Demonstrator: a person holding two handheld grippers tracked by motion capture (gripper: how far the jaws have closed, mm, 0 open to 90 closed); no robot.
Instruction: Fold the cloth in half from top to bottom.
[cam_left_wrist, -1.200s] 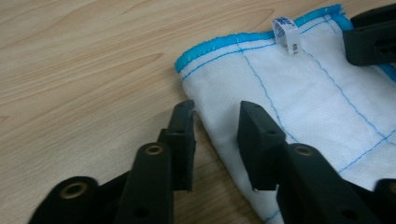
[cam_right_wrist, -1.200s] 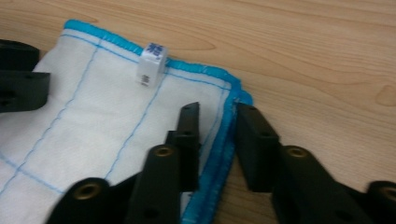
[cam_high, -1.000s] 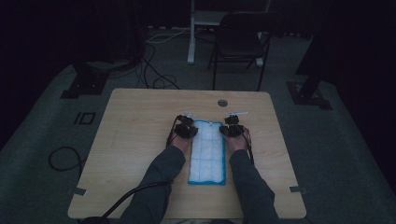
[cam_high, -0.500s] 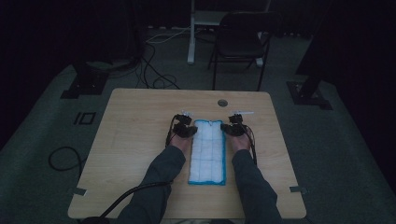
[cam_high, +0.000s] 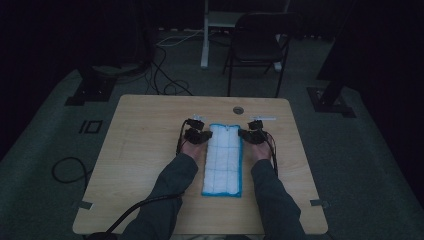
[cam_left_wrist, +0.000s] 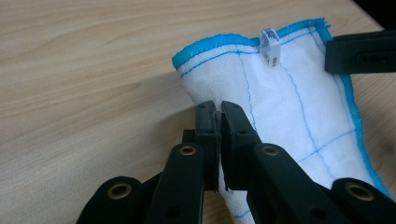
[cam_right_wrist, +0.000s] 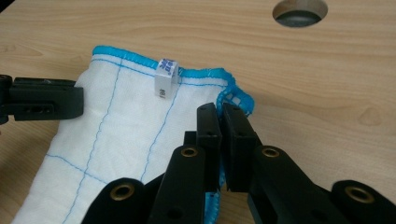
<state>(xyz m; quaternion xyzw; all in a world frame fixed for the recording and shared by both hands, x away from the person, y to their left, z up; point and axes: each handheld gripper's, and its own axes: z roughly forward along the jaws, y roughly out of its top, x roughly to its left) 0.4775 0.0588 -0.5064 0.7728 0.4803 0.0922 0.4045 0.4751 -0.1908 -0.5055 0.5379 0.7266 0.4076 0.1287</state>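
A white cloth (cam_high: 223, 160) with a blue hem and blue stitched lines lies lengthwise on the wooden table (cam_high: 150, 150). A small label (cam_left_wrist: 270, 46) stands up at its far hem. My left gripper (cam_high: 204, 134) is at the cloth's far left side. In the left gripper view it (cam_left_wrist: 218, 109) is shut on a pinched fold of the cloth (cam_left_wrist: 289, 107). My right gripper (cam_high: 246, 134) is at the far right side. In the right gripper view it (cam_right_wrist: 219, 112) is shut on the blue-hemmed edge near the corner of the cloth (cam_right_wrist: 126, 130). Both hands rest on the table.
A round cable hole (cam_high: 238, 109) sits in the table just beyond the cloth. A dark chair (cam_high: 257, 47) and a desk leg stand on the floor behind the table. Cables (cam_high: 70, 167) trail on the floor at the left.
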